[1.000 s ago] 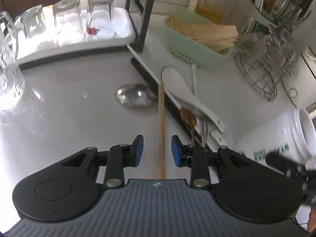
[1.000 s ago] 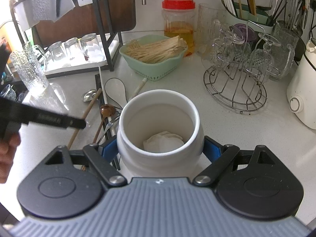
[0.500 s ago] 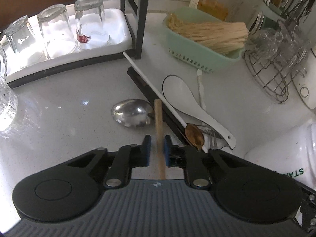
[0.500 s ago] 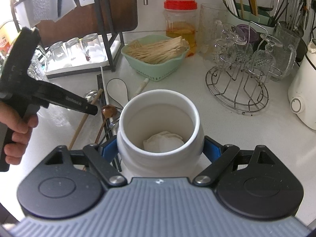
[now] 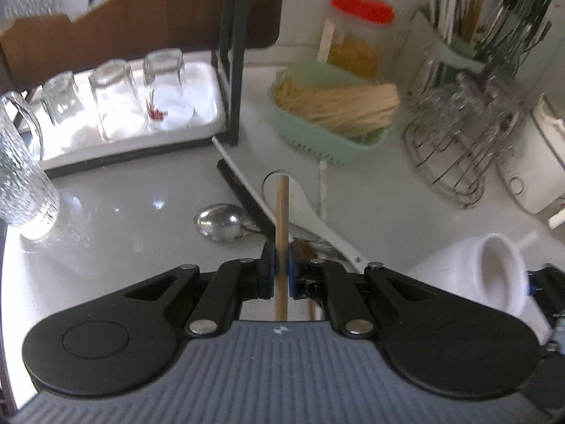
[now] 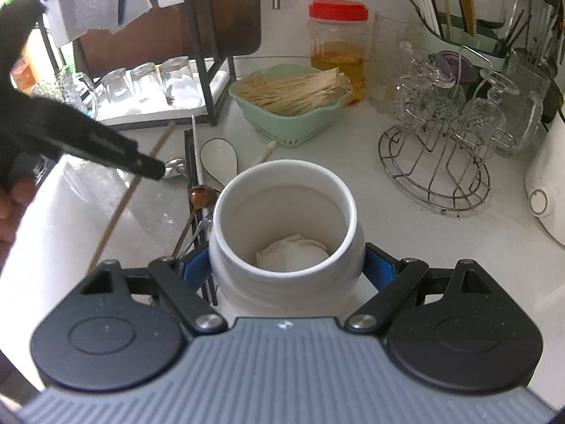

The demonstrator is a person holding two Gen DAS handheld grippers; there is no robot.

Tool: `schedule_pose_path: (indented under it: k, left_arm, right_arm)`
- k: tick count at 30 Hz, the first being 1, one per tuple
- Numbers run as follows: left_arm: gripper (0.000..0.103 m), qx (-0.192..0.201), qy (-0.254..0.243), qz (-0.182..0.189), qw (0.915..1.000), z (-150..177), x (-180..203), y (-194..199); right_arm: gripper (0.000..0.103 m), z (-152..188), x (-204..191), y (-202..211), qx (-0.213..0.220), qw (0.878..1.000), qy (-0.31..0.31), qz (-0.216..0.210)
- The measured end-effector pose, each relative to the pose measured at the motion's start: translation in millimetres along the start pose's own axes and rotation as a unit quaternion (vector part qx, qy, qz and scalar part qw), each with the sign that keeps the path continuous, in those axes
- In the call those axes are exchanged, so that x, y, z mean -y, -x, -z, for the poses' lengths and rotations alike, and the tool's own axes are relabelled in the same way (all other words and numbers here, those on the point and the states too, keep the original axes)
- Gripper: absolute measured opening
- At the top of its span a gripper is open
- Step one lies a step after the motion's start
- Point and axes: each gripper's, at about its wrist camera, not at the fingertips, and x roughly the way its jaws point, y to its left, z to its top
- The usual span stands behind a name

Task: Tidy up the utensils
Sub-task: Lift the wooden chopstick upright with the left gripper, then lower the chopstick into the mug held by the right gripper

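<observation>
Left wrist view: left gripper (image 5: 281, 274), its jaws just closed, pinches a wooden chopstick (image 5: 281, 219) above the desk (image 5: 116, 233). Right of it, the right gripper (image 6: 286, 268) clamps the white ceramic jar (image 6: 286, 233), near the spoons.

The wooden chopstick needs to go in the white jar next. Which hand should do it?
Left. Its fingers already pinch the wooden chopstick. The right gripper is busy holding the white jar.
</observation>
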Motion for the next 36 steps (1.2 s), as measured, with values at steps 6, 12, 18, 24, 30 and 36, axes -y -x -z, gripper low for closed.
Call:
schedule_pose_path:
  k: [6, 12, 18, 24, 30, 36]
  left_arm:
    - [0.008, 0.031, -0.003, 0.001, 0.9995, -4, 17, 39]
    - [0.008, 0.065, 0.007, 0.009, 0.9978, -11, 22, 74]
    - [0.008, 0.085, 0.007, 0.01, 0.9963, -15, 37, 104]
    - [0.008, 0.119, 0.003, 0.01, 0.9928, -17, 60, 134]
    - [0.008, 0.151, -0.003, 0.015, 0.9884, -27, 80, 152]
    - [0.008, 0.176, -0.023, 0.027, 0.9837, -46, 101, 145]
  right_arm:
    - [0.091, -2, 0, -1, -0.008, 1.0, 0.007, -0.007]
    - [0.091, -3, 0, -1, -0.012, 1.0, 0.009, -0.011]
    - [0.09, 0, 0, 3, -0.015, 1.0, 0.016, -0.021]
    - [0.09, 3, 0, 8, -0.021, 0.999, 0.031, -0.033]
    - [0.09, 4, -2, 10, -0.024, 0.998, 0.043, -0.042]
    - [0.09, 5, -2, 11, -0.025, 0.997, 0.048, -0.048]
